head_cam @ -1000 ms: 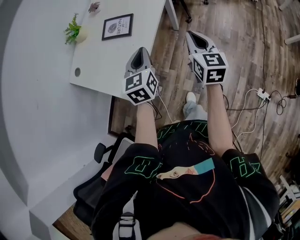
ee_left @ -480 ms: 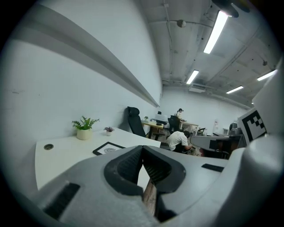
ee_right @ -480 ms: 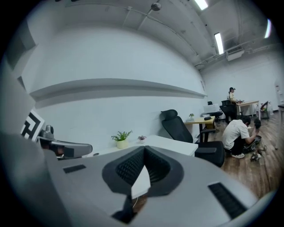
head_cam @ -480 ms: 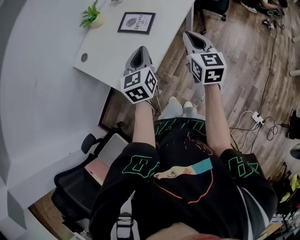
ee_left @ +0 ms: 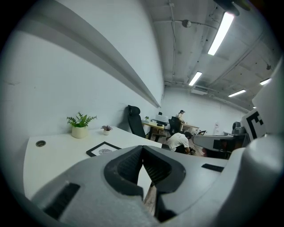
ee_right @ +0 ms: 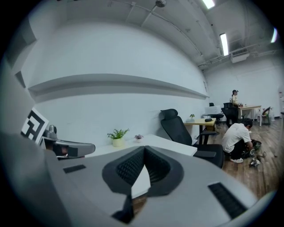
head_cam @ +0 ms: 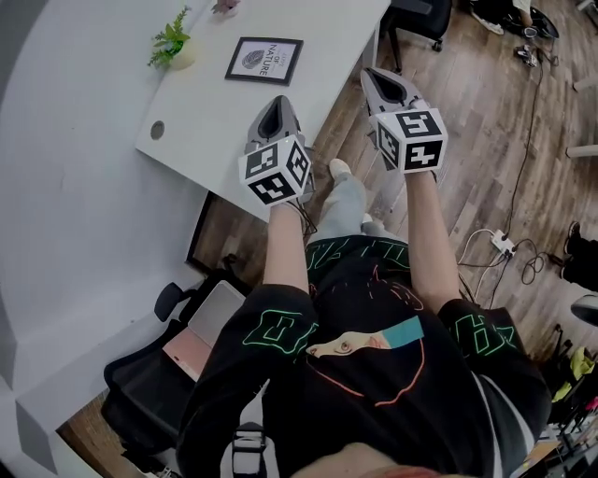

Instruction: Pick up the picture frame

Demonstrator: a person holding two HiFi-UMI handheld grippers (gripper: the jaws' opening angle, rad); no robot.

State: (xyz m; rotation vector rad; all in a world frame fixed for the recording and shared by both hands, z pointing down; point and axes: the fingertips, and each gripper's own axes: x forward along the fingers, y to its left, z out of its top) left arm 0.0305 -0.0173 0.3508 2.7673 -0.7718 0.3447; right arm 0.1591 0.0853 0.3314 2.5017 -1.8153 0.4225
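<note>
The picture frame [head_cam: 264, 60], black with a white print, lies flat on the white desk [head_cam: 215, 103] near its far end; the left gripper view shows the frame [ee_left: 103, 150] ahead and to the left. My left gripper [head_cam: 277, 103] is shut and empty, held over the desk's near part, well short of the frame. My right gripper [head_cam: 376, 75] is also shut and empty, out over the wooden floor just past the desk's right edge. In their own views the left gripper [ee_left: 143, 148] and the right gripper [ee_right: 144, 149] have jaws closed tip to tip.
A potted plant [head_cam: 170, 42] and a smaller plant [head_cam: 224, 6] stand beyond the frame by the wall. A cable hole [head_cam: 157, 130] is in the desk. A black office chair [ee_right: 179, 126] stands past the desk's end, another chair [head_cam: 159, 364] behind me. A person [ee_right: 237, 137] crouches farther off.
I have stepped closer to the desk, and both grippers moved forward with me. The frame now sits more directly ahead of the left gripper. Both grippers stayed shut.
</note>
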